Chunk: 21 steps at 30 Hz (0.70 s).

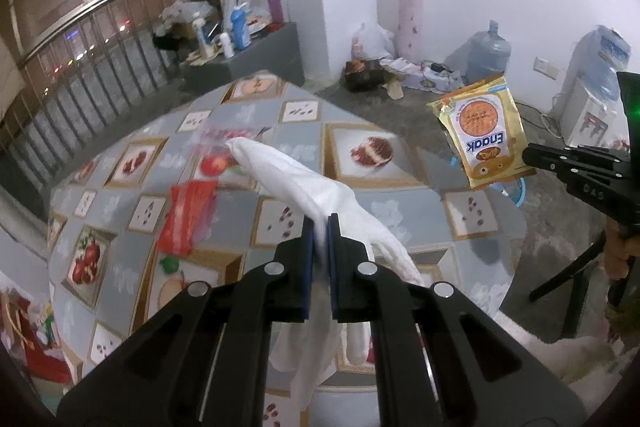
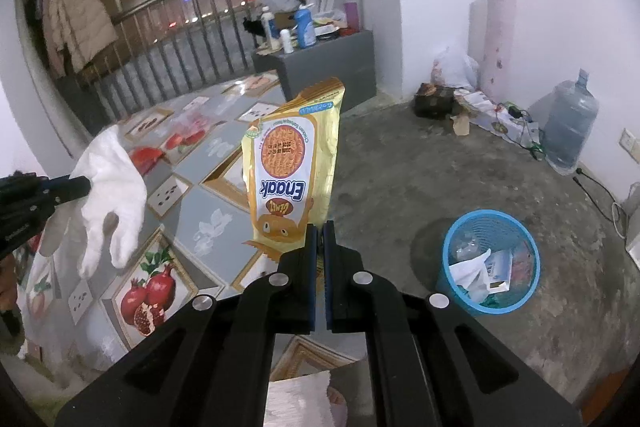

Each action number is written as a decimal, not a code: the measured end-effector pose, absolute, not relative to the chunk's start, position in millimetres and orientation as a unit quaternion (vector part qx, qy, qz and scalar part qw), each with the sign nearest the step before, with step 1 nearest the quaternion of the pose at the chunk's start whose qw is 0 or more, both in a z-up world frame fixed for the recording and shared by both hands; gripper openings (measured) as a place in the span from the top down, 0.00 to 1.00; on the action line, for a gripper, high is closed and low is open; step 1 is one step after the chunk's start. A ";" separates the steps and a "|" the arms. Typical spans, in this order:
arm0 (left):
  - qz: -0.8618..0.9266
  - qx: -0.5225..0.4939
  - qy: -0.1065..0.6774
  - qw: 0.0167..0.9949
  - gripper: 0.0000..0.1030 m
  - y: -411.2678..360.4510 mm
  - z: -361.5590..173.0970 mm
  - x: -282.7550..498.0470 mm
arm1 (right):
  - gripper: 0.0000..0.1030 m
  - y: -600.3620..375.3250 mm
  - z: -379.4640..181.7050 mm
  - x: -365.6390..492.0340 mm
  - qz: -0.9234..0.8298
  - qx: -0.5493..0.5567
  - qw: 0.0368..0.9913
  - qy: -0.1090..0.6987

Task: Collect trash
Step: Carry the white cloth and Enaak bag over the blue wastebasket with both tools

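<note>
Left gripper (image 1: 320,227) clamps white glove (image 1: 304,187); right gripper (image 2: 319,233) grips Enaak packet (image 2: 292,163). Blue basket (image 2: 520,231), four o'clock, holds trash; red wrapper (image 1: 188,219) remains on table (image 1: 400,195).

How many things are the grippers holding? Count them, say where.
2. White glove in the left gripper; yellow snack packet in the right gripper. Nothing else seems hidden.

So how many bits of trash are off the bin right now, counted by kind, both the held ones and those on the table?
White glove: 1
Yellow snack packet: 1
Red wrapper: 1
Clear wrapper with red print: 1
Total: 4
</note>
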<state>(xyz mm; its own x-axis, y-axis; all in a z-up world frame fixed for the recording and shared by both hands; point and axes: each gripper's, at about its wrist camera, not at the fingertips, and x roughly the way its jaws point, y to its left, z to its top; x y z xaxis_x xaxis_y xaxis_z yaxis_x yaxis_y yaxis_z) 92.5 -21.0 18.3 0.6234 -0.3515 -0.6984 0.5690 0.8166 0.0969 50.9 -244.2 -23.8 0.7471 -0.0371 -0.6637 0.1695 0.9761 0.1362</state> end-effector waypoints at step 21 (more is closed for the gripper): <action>-0.499 0.176 0.391 0.753 0.95 -283.5 9.2 158.1 | 0.97 -438.1 -81.6 14.2 -0.270 0.218 0.864 0.364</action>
